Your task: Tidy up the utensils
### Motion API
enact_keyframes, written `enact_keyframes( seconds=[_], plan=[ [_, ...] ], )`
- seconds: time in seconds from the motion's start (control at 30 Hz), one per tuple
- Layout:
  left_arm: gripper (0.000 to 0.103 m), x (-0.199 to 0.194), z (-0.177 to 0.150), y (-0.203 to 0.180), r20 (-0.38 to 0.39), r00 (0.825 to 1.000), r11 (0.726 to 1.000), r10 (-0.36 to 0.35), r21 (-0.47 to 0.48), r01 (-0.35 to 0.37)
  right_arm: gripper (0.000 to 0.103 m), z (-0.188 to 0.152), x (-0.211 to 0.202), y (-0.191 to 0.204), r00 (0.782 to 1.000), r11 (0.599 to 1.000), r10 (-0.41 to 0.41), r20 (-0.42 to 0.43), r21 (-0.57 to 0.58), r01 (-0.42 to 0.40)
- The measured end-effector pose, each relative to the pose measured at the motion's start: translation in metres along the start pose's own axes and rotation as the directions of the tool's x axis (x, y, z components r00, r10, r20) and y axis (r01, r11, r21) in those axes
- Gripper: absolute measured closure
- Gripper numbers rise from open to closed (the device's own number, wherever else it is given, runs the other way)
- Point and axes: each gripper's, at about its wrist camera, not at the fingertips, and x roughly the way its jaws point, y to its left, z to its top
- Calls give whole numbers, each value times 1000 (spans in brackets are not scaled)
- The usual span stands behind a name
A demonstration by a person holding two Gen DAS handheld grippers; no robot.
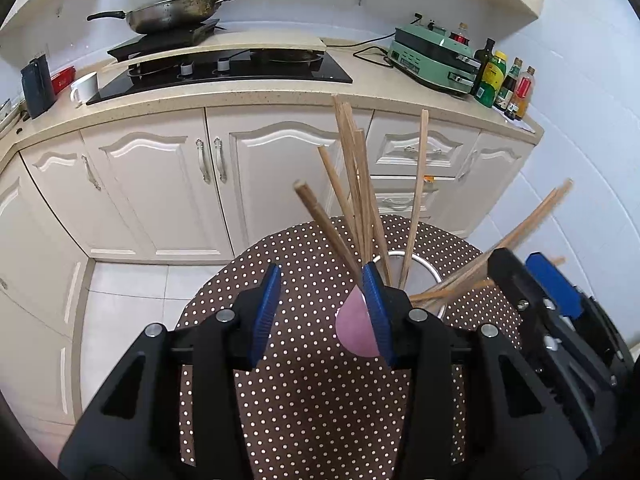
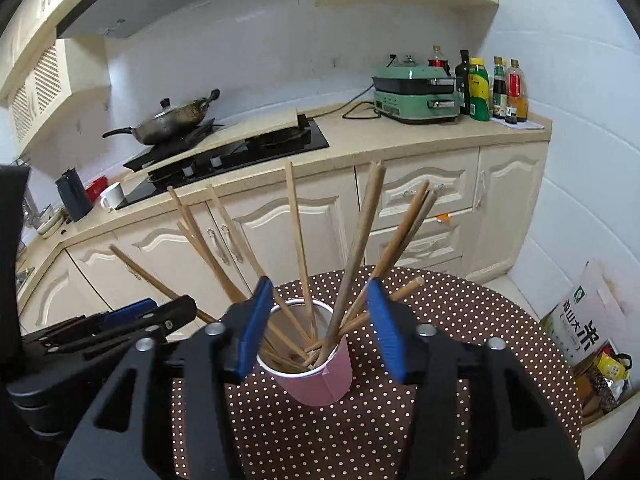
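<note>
A pink paper cup (image 2: 320, 380) stands on the brown polka-dot table (image 2: 480, 340) and holds several wooden chopsticks (image 2: 352, 252) that fan out upward. My right gripper (image 2: 316, 328) is open, its blue pads on either side of the cup's rim, with nothing held. In the left wrist view the cup (image 1: 356, 328) sits just behind my left gripper's right pad, with the chopsticks (image 1: 352, 184) rising above it. My left gripper (image 1: 320, 312) is open and empty, to the cup's left. The right gripper shows in the left wrist view (image 1: 536, 284) at the right.
The polka-dot table (image 1: 312, 400) is round and small. Behind it run cream cabinets (image 1: 160, 184) with a counter holding a hob (image 1: 224, 68), a wok (image 1: 172, 12), a green appliance (image 1: 432, 56) and bottles (image 1: 500, 80). A rice bag (image 2: 580, 320) stands on the floor at right.
</note>
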Motion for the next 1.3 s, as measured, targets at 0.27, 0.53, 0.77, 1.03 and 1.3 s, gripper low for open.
enact_keyframes(
  seconds=[0.27, 0.53, 0.77, 1.03, 1.3],
  plan=[
    [55, -23, -11, -6, 8, 1000, 999, 18, 28, -18, 47, 1, -30, -7, 999, 999, 36, -34, -35, -37],
    [44, -75, -36, -29, 70, 996, 997, 60, 41, -63, 37, 2, -83, -26, 997, 996, 68, -22, -61, -69],
    [36, -129, -66, -56, 104, 990, 995, 95, 0, -95, 26, -8, -135, -39, 996, 989, 87, -10, -116, -87],
    [28, -190, -103, -85, 167, 978, 992, 125, -10, -125, 18, -20, -195, -56, 992, 984, 122, 30, -133, -117],
    [22, -245, -129, -103, 230, 958, 985, 170, -27, -168, 17, -29, -242, -64, 988, 984, 141, 55, -121, -134]
  ],
)
